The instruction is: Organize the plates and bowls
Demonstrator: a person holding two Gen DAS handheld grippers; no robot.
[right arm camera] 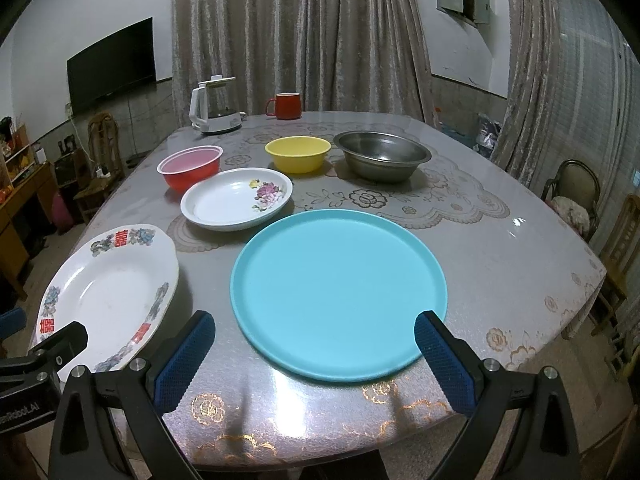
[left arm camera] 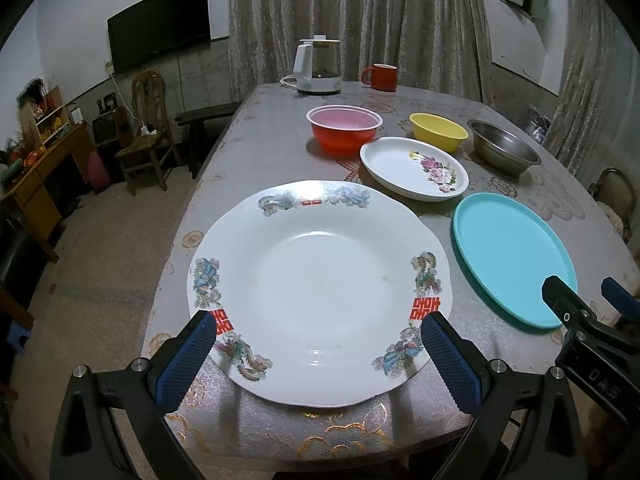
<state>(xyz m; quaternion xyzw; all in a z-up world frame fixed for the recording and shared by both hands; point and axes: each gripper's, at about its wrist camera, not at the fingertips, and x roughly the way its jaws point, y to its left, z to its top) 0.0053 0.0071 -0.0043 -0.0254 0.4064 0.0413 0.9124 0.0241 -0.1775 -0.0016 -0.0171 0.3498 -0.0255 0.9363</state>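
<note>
Two claws hover over the near edge of the counter (right arm camera: pixel 500 240), both spread wide and grasping nothing. The left claw (left arm camera: pixel 318 354) straddles the near rim of a large white plate with dragon and red-character decoration (left arm camera: pixel 320 292), its blue pads (left arm camera: pixel 184 360) standing on either side of the plate and apart from it. The right claw (right arm camera: pixel 316 356) frames the near edge of a turquoise plate (right arm camera: pixel 338 292) in the same released way. These two plates lie side by side, the white one to the left. Beyond them sits a smaller white plate with a pink flower print (right arm camera: pixel 236 198). Farther back stand a red bowl (right arm camera: pixel 190 170), a yellow bowl (right arm camera: pixel 298 154) and a steel bowl (right arm camera: pixel 382 156) in a loose row. At the far edge are a white kettle (right arm camera: pixel 214 108) and a red mug (right arm camera: pixel 286 106).
</note>
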